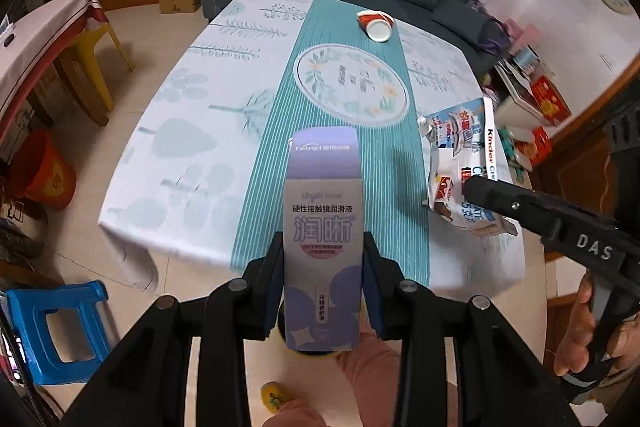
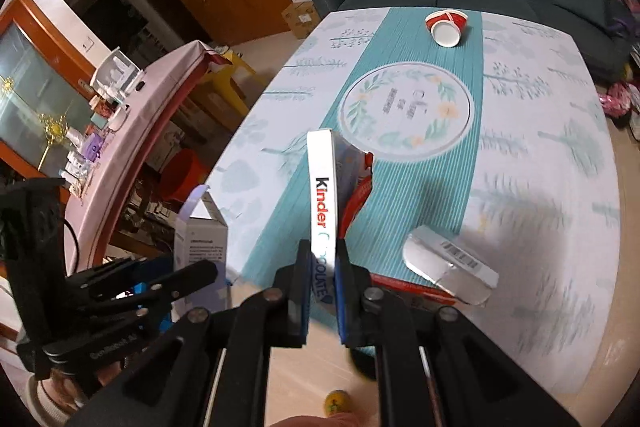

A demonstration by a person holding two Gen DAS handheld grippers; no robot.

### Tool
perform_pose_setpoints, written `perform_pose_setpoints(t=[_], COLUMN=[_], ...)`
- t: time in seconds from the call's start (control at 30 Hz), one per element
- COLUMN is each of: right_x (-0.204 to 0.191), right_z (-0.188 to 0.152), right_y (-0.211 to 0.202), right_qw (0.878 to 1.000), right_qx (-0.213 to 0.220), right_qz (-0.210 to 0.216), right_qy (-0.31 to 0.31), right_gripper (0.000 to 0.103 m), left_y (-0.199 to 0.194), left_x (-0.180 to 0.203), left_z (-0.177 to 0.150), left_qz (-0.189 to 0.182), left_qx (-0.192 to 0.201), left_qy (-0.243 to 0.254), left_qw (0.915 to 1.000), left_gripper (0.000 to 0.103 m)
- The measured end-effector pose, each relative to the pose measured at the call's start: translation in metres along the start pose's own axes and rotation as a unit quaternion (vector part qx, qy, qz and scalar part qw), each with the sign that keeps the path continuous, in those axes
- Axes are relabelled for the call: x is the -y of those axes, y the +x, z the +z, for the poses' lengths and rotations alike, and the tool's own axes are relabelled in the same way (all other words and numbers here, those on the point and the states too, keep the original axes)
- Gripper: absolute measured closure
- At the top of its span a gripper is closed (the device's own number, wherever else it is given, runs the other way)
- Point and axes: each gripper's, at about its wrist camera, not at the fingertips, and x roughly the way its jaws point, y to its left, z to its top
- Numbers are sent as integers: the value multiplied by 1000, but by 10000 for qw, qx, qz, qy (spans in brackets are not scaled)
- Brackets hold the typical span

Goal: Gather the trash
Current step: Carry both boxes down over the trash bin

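Two boxes held over the table (image 1: 192,131)
Left gripper (image 1: 323,247) clamps the "Eyebright" box (image 1: 323,211); right gripper (image 2: 323,259) pinches the "kinder CHOCOLATE" box (image 2: 323,187).

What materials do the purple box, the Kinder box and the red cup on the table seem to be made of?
Purple box: thin printed cardboard, matte, folded flap on top.
Kinder box: glossy printed cardboard, torn open, with silvery inside.
Red cup: probably coated paper, white inside.

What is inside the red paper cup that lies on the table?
The red paper cup lies on its side, mouth toward the cameras; only white inner wall shows, nothing inside. Its far side is hidden.
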Motion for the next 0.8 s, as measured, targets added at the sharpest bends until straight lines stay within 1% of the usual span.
perform_pose_setpoints(t=[0.1, 0.23, 0.27, 0.43, 0.53, 0.63, 0.73, 0.8], right_x=[-21, -43, -47, -54, -52, -44, -29, -14], right_z=[-30, -66, -77, -108, -123, -136, -149, -160], right_y=[-14, -24, -25, -24, -23, -18, -5, 10], right_qw=[9999, 9996, 9994, 9984, 9977, 9969, 9950, 9927], right_qx=[83, 115, 87, -94, -194, -308, -530, -717], right_qz=[-2, 14, 37, 12, -40, -80, -80, -80], right_qy=[99, 238, 323, 561, 653, 723, 840, 965], right_gripper=[93, 93, 93, 93, 93, 93, 93, 93], left_y=[-15, -24, -26, -24, -13, 5, 25, 44], left_x=[-6, -11, -13, -16, -14, -11, -6, -1], left_z=[-26, -54, -60, -83, -92, -103, -114, -124], left_qz=[-54, -127, -155, -338, -424, -437, -443, -457], left_qx=[-32, -144, -190, -389, -528, -698, -791, -836], left_qy=[174, 353, 372, 395, 375, 340, 319, 345], left_qw=[9998, 9992, 9990, 9979, 9970, 9960, 9954, 9948], left_gripper=[70, 70, 70, 70, 70, 70, 70, 70])
